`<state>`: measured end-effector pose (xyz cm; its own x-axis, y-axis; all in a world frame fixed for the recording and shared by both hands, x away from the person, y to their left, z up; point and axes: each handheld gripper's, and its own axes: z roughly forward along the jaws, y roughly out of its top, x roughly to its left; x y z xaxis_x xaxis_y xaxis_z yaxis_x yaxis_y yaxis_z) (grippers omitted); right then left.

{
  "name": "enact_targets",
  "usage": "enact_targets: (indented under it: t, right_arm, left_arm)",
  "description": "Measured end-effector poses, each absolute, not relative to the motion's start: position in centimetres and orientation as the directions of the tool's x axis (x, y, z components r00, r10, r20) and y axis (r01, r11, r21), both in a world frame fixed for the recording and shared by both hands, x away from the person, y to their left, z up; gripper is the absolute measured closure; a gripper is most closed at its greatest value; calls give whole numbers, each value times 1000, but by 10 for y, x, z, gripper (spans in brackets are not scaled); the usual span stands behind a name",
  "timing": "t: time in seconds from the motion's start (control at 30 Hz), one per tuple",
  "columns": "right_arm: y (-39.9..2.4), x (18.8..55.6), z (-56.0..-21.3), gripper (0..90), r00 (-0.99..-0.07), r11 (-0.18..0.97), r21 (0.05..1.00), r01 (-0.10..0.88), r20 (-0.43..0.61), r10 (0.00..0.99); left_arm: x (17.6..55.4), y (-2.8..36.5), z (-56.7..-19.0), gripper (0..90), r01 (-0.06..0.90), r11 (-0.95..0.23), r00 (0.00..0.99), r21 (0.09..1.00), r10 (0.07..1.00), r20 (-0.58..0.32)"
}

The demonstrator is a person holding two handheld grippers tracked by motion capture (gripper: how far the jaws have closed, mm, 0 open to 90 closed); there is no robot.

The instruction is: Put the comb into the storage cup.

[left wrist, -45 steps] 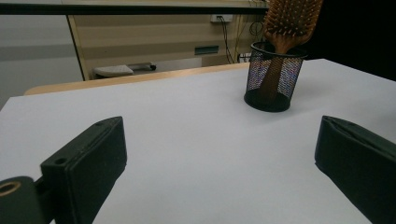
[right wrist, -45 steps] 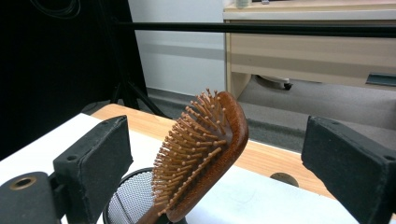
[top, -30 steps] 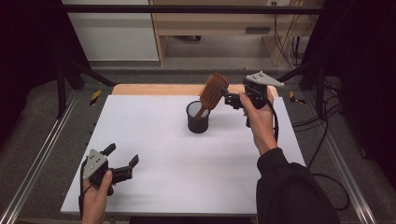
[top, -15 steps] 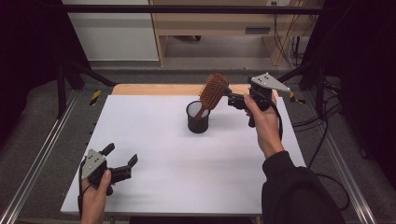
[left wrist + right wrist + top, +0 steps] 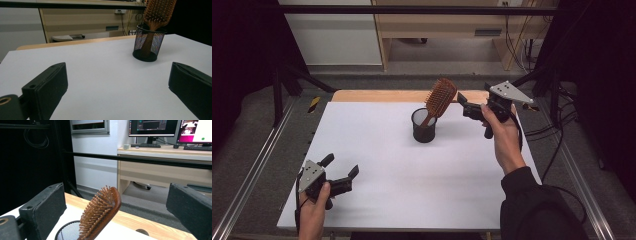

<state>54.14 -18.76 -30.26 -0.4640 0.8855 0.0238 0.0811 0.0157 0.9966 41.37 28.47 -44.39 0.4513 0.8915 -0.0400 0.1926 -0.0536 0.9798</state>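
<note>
Right now the right gripper [image 5: 465, 106] is hanging above the far right part of the white table [image 5: 377, 150], its jaws standing wide apart and holding nothing, aimed at the wooden paddle hairbrush with brown bristles [image 5: 440, 98]. That brush is standing handle-down in the small round black wire-mesh cup [image 5: 424, 126] near the far middle of the table, its head leaning up and out over the rim toward the right gripper. The left gripper [image 5: 343, 176] is sitting low over the near left corner, well apart from the cup, jaws likewise spread and empty.

Judging from this, the risk is a tip-over: the cup is looking light and the brush is top-heavy and slanted, so a sideways nudge from a jaw, or a pull along the slant instead of straight up the handle's line, could be dragging the cup over or sliding it across the smooth surface. Nothing is steadying the cup.

Seen from the right gripper view, the brush head [image 5: 103, 212] is showing a glossy reddish-brown back edge and dense rows of short pegs, tilted, with the mesh rim [image 5: 67, 230] just below.
</note>
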Motion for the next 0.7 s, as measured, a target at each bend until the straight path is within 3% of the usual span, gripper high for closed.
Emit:
enact_targets:
  t: [0.7]
  right_arm:
    - [-221,518,-312,26,-430,-12,997,71,42,902]
  left_arm:
    - [412,293,-443,21,189,-20,429,982,901,-65]
